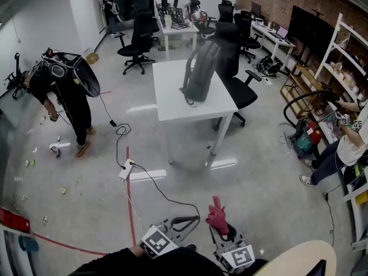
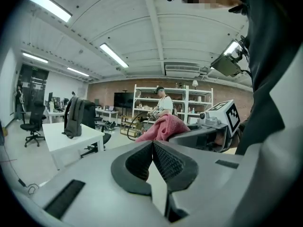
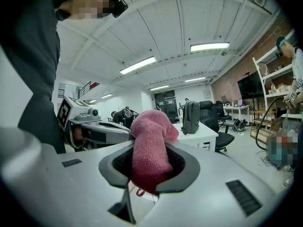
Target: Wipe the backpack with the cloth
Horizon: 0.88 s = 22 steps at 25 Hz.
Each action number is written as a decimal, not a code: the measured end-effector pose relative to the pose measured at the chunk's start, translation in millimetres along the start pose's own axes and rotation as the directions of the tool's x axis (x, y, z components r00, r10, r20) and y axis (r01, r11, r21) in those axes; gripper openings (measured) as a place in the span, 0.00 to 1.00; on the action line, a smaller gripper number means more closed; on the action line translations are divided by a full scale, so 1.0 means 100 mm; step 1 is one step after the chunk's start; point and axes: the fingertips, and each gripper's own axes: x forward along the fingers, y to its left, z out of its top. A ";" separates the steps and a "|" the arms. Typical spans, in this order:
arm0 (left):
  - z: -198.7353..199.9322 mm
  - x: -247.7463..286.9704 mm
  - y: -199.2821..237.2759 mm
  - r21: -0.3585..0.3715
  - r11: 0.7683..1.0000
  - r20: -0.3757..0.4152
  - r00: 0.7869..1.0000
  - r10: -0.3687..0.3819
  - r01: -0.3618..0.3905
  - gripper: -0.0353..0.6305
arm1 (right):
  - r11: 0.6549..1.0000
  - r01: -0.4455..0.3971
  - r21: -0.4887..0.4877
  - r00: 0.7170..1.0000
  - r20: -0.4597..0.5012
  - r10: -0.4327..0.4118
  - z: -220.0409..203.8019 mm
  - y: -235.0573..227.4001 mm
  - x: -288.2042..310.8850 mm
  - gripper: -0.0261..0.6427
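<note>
A dark grey backpack (image 1: 200, 73) stands upright on a white table (image 1: 172, 105) in the middle of the room, well ahead of both grippers. It also shows far off as the backpack (image 2: 74, 116) on the left and the backpack (image 3: 191, 117) past the cloth. My right gripper (image 1: 222, 230) is shut on a pink cloth (image 1: 217, 214), which sticks up from its jaws. In the right gripper view the cloth (image 3: 150, 143) fills the right gripper (image 3: 150, 161). My left gripper (image 1: 191, 220) is shut with nothing between its jaws; its own view shows the left gripper (image 2: 152, 146) closed, with the cloth (image 2: 163, 126) beyond.
A person (image 1: 63, 91) bends over at the left. Another person (image 1: 348, 145) stands by shelves (image 1: 339, 56) at the right. Office chairs (image 1: 135, 42) ring the table. A cable and power strip (image 1: 126, 168) lie on the floor beside a red tape line (image 1: 130, 200).
</note>
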 end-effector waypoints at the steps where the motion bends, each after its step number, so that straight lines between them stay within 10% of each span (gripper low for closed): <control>1: -0.03 0.02 0.03 -0.006 1.000 -0.008 1.000 0.007 -0.007 0.08 | 1.000 -0.009 0.005 1.000 -0.002 0.009 -0.01 -0.02 0.03 0.20; 8: -0.05 0.32 0.51 -0.063 0.997 -0.018 0.999 0.034 -0.035 0.08 | 0.999 -0.045 -0.002 0.999 -0.025 0.045 -0.05 -0.27 0.47 0.20; 22: 0.34 1.01 2.77 -0.035 0.987 0.030 0.987 -0.159 0.160 0.08 | 0.993 0.119 -0.026 0.988 -0.099 -0.121 0.31 -1.12 2.53 0.20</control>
